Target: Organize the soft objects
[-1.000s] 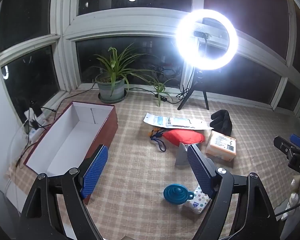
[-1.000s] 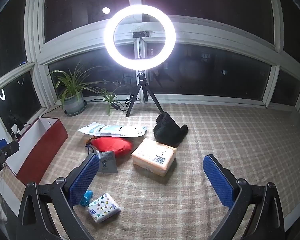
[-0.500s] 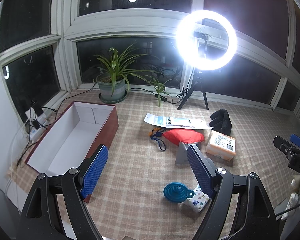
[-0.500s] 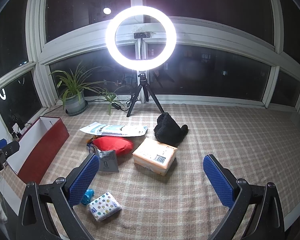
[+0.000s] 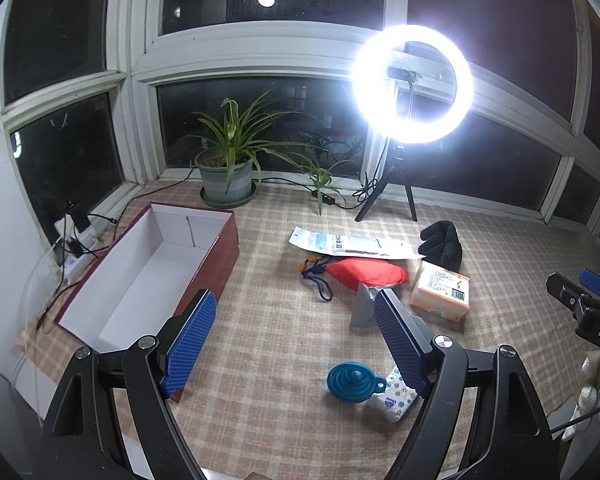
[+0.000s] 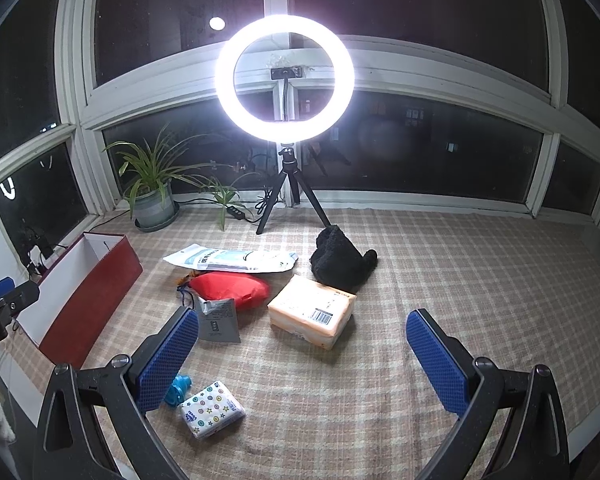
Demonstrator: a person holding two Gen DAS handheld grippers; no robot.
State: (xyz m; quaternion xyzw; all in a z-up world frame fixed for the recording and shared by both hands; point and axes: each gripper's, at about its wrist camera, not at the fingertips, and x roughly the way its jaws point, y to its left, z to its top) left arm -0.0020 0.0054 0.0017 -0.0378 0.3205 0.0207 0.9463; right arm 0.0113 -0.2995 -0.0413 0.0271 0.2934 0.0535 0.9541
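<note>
Blue rubber pads faced each other across a wide gap on both claws, and neither had hold of anything. The left gripper [image 5: 292,342] hung spread above the checked cloth [image 5: 268,320], its near pad over the corner of the red box [image 5: 220,256], which stood open and showed a bare white inside. The right gripper [image 6: 300,350] was spread wider, with the orange tissue pack [image 6: 312,312] lying in the gap ahead of it, not touched.

Outward from there lay the scatter: a patterned tissue packet [image 6: 212,408] nearest, touching a blue funnel [image 5: 350,376]; a grey sachet [image 6: 218,320] just beside a red pouch [image 6: 232,288] with its cord; a long white-and-blue bag [image 6: 232,260] behind that; a black fuzzy bundle [image 6: 340,262] just behind the orange pack. Plant and ring light stood at the window.

By my reckoning the sorting was at its very start, nothing yet boxed, both claws picking a target. The next move called for lowering one claw over a soft piece, the orange pack looking handiest, squeezing gently so it would not crush, then carrying it left to the box.
</note>
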